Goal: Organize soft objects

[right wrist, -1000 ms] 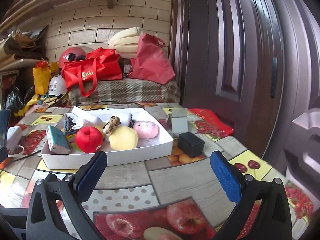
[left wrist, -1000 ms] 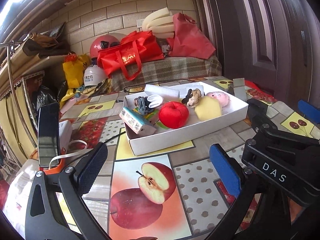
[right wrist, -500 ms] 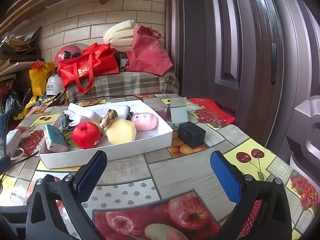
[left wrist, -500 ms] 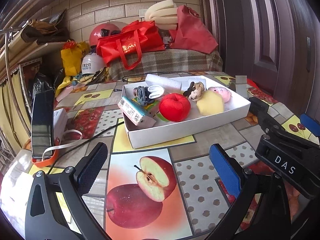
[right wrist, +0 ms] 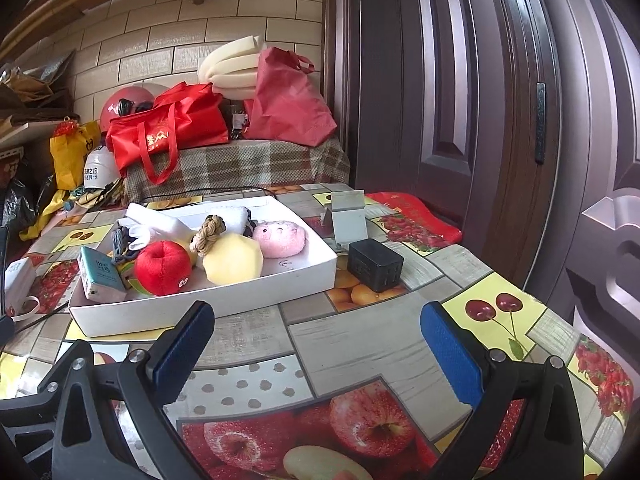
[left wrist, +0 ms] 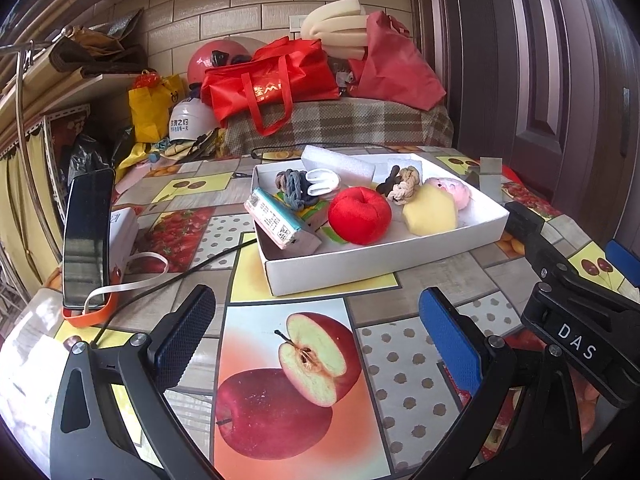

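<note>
A white shallow box [left wrist: 360,268] [right wrist: 224,300] sits on the fruit-print table. It holds a red plush apple [left wrist: 359,216] [right wrist: 162,261], a yellow foam piece [left wrist: 431,213] [right wrist: 233,261], a pink plush [left wrist: 450,190] [right wrist: 280,238], a braided rope knot [left wrist: 404,184] [right wrist: 210,230], grey hair ties [left wrist: 294,188], a white sock [left wrist: 322,180] and a teal tissue pack [left wrist: 276,224] [right wrist: 100,274]. My left gripper [left wrist: 316,344] is open and empty, short of the box. My right gripper [right wrist: 316,350] is open and empty, near the box's front right.
A phone [left wrist: 86,240] stands in an orange holder at the left with a cable and a white charger [left wrist: 124,228]. A black box [right wrist: 374,265] and a small grey stand [right wrist: 348,220] sit right of the white box. Red bags [left wrist: 272,76] lie on a bench behind.
Both grippers have tilted and shifted slightly, so the box sits a little lower and nearer in view. Both stay open and empty.
</note>
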`<state>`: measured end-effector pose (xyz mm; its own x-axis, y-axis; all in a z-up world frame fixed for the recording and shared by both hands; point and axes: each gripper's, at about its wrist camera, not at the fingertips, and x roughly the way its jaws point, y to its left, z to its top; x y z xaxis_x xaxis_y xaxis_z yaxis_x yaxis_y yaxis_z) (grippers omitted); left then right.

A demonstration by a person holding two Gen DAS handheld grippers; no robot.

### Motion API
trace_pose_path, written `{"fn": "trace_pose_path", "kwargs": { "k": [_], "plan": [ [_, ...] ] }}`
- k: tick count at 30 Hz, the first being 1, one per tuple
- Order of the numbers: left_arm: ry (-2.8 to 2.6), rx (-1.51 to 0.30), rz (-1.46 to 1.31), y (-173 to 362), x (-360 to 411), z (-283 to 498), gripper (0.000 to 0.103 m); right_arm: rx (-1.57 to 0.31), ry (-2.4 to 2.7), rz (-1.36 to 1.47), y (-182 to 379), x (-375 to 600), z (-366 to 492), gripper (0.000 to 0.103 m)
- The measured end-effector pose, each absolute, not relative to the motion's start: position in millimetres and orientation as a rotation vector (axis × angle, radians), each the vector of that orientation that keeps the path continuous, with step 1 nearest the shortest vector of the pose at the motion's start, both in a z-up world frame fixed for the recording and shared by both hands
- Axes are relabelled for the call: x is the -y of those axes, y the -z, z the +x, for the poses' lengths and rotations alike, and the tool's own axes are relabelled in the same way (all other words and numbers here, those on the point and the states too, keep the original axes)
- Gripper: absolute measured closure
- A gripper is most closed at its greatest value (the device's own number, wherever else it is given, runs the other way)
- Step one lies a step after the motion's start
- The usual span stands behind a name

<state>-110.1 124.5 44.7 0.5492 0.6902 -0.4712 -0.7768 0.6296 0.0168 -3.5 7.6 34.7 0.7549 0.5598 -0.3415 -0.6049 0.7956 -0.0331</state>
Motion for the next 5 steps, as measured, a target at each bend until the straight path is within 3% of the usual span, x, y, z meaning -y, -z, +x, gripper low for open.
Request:
{"fn": "trace_pose_path", "kwargs": {
  "k": [5],
  "plan": [
    [-0.868,-0.468,-0.211,-43.7,-125.7,-110.1,0.000,-0.327,-0.638,-0.145,-34.9,-7.7,-3.3,0.000]
  ]
}}
